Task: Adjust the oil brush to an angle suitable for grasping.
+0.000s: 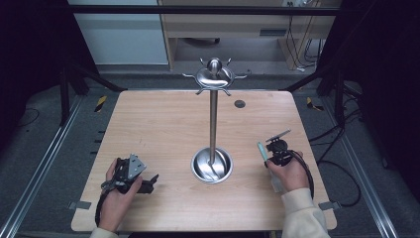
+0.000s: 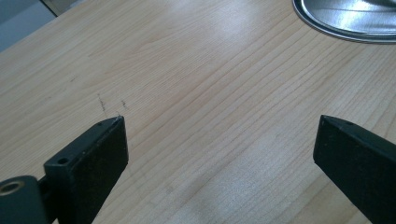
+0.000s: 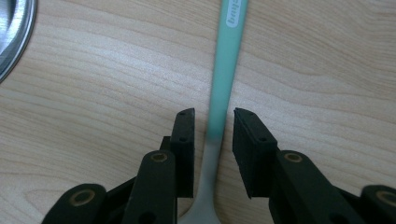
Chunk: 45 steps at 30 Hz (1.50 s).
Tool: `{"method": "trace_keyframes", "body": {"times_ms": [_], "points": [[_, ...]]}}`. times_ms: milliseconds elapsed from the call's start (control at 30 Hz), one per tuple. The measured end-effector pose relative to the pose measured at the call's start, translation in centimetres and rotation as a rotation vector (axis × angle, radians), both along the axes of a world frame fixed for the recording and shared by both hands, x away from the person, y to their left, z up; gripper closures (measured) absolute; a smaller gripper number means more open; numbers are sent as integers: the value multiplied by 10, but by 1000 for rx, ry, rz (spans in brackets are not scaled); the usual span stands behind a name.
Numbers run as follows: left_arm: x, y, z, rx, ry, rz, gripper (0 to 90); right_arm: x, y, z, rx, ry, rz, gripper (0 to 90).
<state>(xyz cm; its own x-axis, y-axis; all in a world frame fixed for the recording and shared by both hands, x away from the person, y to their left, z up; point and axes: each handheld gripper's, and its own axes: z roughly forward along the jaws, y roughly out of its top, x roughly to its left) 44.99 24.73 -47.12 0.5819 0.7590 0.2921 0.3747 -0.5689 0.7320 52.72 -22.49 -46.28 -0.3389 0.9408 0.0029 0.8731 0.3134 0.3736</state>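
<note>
The right tool straddles the green-handled spoon on the worktop, jaws loose with gaps either side. The left tool rests wide open, near the stand.

You are working at a pale wooden table standing on grey floor, with black frame bars crossing overhead. Beyond it, a wooden desk is sitting against the wall, cables hanging beside it.
</note>
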Motion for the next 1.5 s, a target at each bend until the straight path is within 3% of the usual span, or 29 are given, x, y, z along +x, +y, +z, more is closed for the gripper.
{"method": "trace_keyframes", "body": {"times_ms": [200,933,1200,1500], "points": [[0,0,0,0,-1,1,28,2,0,-4,-9,28,-7,741],[0,-1,0,2,-1,0,28,4,4,-6,-29,42,-23,811],[0,0,0,2,-2,1,28,5,2,-5,-14,58,-35,826],[0,0,0,-1,-4,2,28,2,-1,8,12,25,-25,827]]}}
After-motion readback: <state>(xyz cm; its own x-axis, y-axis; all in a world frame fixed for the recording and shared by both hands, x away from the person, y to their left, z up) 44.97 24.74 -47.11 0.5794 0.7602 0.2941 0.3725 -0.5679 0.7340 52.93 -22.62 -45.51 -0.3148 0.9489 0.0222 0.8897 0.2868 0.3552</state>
